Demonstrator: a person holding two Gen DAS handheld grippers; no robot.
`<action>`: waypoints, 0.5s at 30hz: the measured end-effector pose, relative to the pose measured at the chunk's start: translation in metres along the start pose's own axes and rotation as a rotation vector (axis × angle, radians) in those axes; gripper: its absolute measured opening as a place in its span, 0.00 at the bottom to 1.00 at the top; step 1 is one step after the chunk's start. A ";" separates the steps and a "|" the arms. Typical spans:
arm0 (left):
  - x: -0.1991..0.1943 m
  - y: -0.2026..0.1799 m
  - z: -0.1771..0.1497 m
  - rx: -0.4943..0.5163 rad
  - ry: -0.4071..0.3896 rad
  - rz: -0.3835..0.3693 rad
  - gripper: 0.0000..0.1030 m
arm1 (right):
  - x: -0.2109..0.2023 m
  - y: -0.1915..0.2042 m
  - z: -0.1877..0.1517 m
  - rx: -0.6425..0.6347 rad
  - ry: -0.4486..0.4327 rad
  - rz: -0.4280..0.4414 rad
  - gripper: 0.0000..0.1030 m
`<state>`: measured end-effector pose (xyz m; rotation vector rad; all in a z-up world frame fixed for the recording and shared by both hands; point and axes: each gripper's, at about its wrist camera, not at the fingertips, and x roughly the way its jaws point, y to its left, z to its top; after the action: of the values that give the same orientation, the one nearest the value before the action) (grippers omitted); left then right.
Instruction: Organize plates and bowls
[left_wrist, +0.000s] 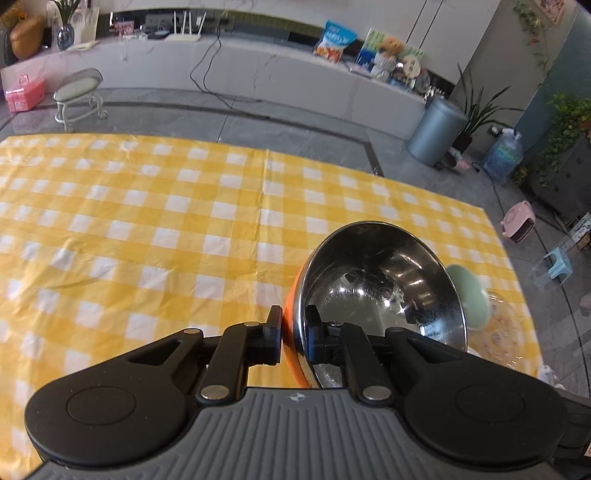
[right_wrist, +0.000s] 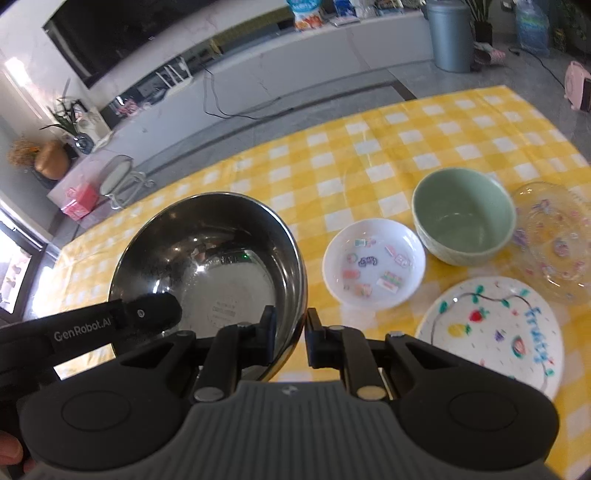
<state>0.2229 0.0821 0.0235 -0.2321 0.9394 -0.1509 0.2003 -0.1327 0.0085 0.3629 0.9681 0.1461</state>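
Note:
A steel bowl with an orange outside (left_wrist: 380, 284) (right_wrist: 207, 254) is held by both grippers above the yellow checked table (left_wrist: 147, 221). My left gripper (left_wrist: 295, 328) is shut on its rim, one finger inside and one outside. My right gripper (right_wrist: 290, 334) is shut on the near rim of the same bowl. The left gripper's finger (right_wrist: 147, 314) shows on the bowl's left rim in the right wrist view. A green bowl (right_wrist: 463, 216) (left_wrist: 469, 295), a small white dish with stickers (right_wrist: 373, 258), a fruit-painted plate (right_wrist: 495, 328) and a clear glass plate (right_wrist: 557, 240) lie to the right.
The table's far edge (left_wrist: 258, 144) gives onto a grey floor with a stool (left_wrist: 79, 96), a grey bin (left_wrist: 436, 129) and plants. The table's right edge (left_wrist: 517, 266) is close behind the dishes.

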 end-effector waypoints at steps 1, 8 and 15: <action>-0.009 -0.001 -0.003 0.000 -0.010 0.000 0.13 | -0.010 0.001 -0.005 -0.003 -0.005 0.009 0.14; -0.065 0.000 -0.030 -0.032 -0.079 0.000 0.14 | -0.065 0.001 -0.042 0.024 -0.003 0.101 0.14; -0.097 0.006 -0.062 -0.078 -0.094 -0.015 0.13 | -0.106 -0.002 -0.083 0.047 -0.013 0.144 0.15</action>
<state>0.1165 0.1018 0.0626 -0.3158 0.8514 -0.1159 0.0721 -0.1453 0.0480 0.4764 0.9339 0.2516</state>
